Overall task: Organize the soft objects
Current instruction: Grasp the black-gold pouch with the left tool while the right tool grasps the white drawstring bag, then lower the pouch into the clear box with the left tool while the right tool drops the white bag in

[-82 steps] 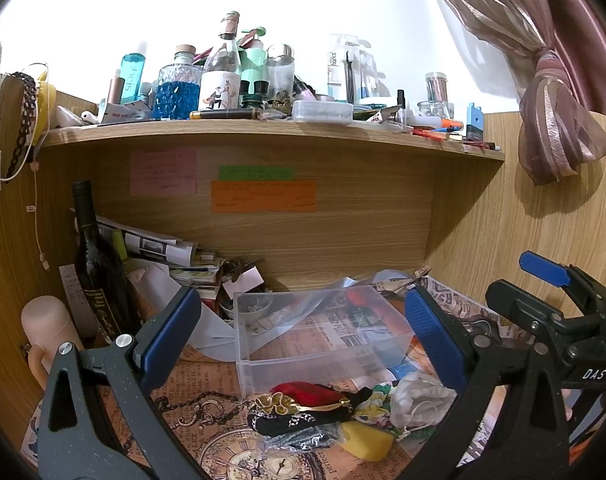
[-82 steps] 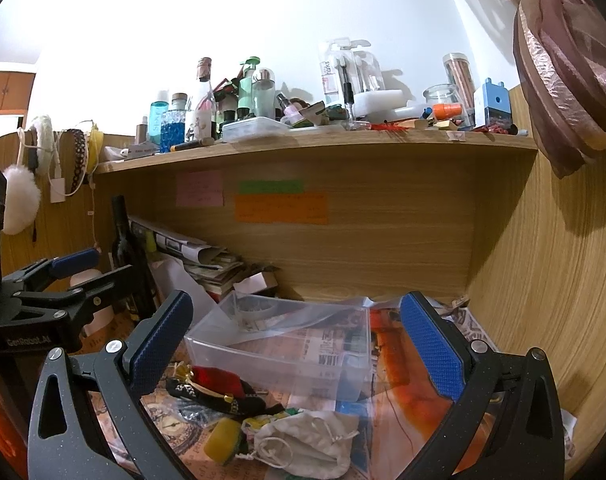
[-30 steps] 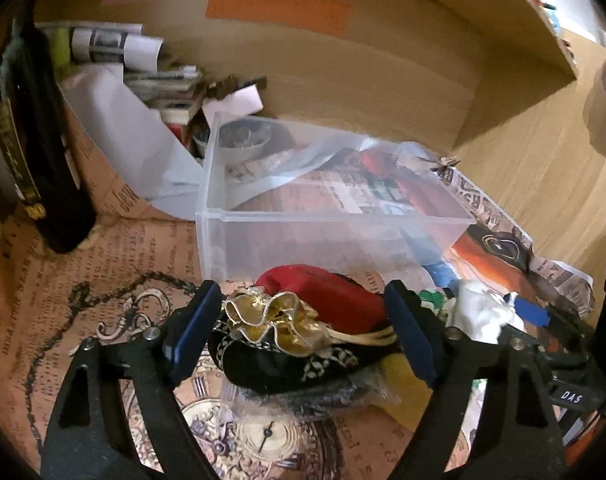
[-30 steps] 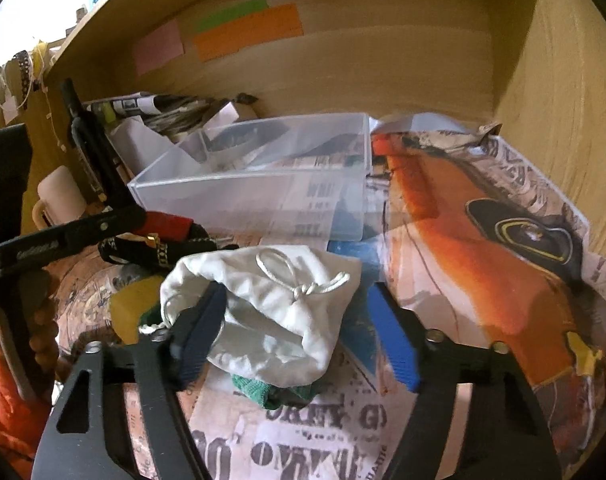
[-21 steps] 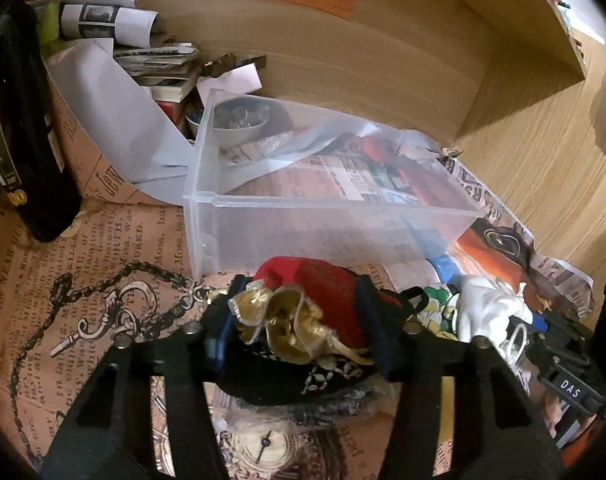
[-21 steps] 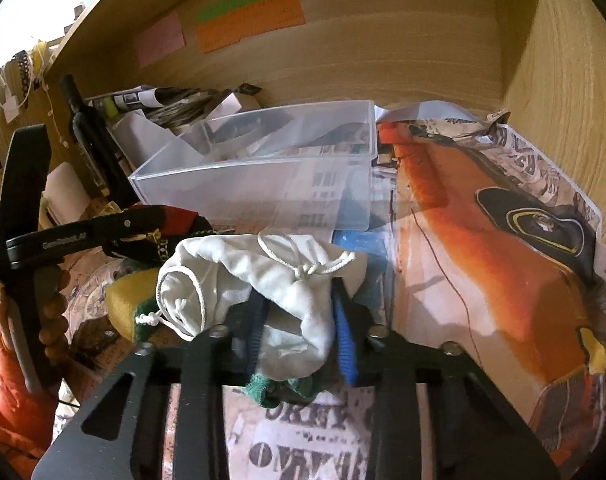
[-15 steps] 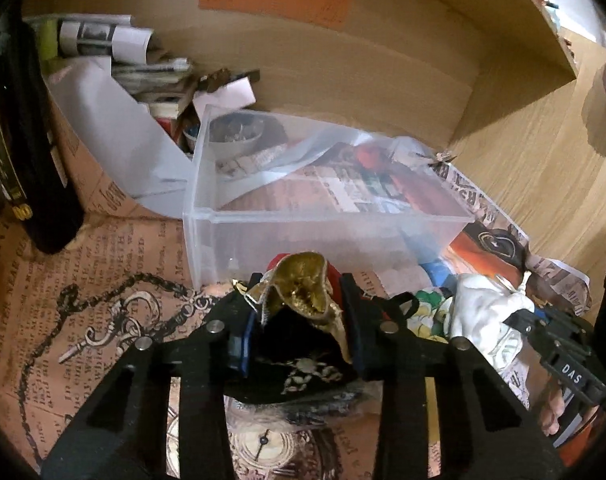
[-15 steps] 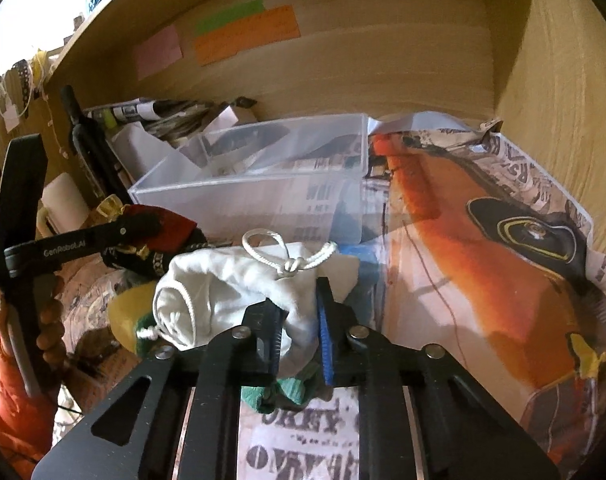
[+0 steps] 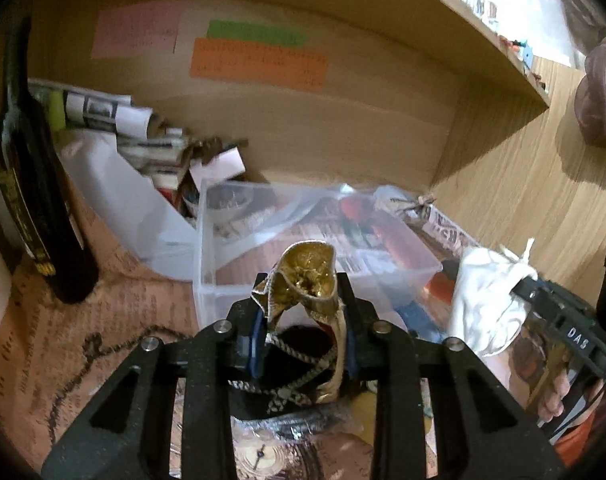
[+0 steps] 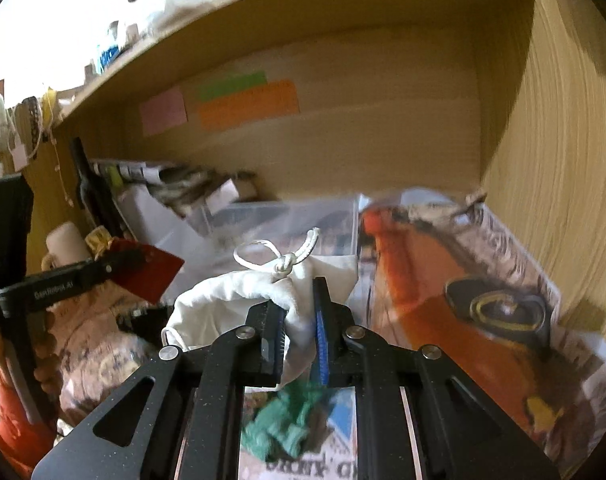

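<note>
My left gripper (image 9: 303, 320) is shut on a red pouch with a gold ruffled mouth (image 9: 309, 280) and holds it raised in front of the clear plastic bin (image 9: 207, 264). In the right wrist view the same pouch shows red (image 10: 147, 272) in the left gripper (image 10: 115, 266). My right gripper (image 10: 299, 328) is shut on a white drawstring bag (image 10: 231, 292), lifted off the table; the bag also shows in the left wrist view (image 9: 483, 304). A black pouch (image 9: 299, 340) and a green cloth (image 10: 283, 424) lie below.
A dark wine bottle (image 9: 31, 184) stands at the left. Rolled papers and books (image 9: 135, 136) are piled behind the bin. Printed paper (image 10: 463, 280) covers the table. A wooden wall (image 10: 563, 160) closes the right side, and a shelf (image 9: 423, 12) hangs overhead.
Both grippers closed: the left on the red and gold pouch, the right on the white bag. Both have since lifted their loads off the pile; the right view is blurred by motion.
</note>
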### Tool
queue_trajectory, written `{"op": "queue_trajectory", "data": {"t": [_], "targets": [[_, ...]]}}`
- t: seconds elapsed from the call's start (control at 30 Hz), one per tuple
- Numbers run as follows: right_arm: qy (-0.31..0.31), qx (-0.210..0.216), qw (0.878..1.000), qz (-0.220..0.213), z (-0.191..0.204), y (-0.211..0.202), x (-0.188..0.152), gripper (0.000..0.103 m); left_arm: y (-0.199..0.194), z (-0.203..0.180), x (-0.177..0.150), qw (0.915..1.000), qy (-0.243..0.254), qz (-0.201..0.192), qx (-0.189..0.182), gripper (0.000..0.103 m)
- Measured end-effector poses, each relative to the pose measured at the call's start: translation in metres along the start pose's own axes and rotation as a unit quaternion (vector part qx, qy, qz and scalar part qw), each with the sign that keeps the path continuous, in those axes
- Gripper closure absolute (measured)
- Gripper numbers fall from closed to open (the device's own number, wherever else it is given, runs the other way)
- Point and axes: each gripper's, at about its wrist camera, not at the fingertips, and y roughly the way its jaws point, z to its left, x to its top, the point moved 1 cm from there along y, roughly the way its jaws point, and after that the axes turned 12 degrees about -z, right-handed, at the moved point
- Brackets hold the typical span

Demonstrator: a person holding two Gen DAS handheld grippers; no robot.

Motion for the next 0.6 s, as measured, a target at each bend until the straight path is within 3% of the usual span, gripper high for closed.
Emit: {"op": "queue_trajectory", "data": {"t": [0.33, 0.6], "targets": [[-0.021, 0.002, 0.999, -0.041, 0.004, 0.021, 0.038, 0.092, 0.0, 0.003, 0.04, 0.9985, 0.021, -0.047, 0.017, 0.072], [-0.024, 0.002, 0.999, -0.026, 0.003, 0.06, 0.051, 0.092, 0.021, 0.01, 0.061, 0.9973, 0.036, -0.052, 0.039, 0.072]]}}
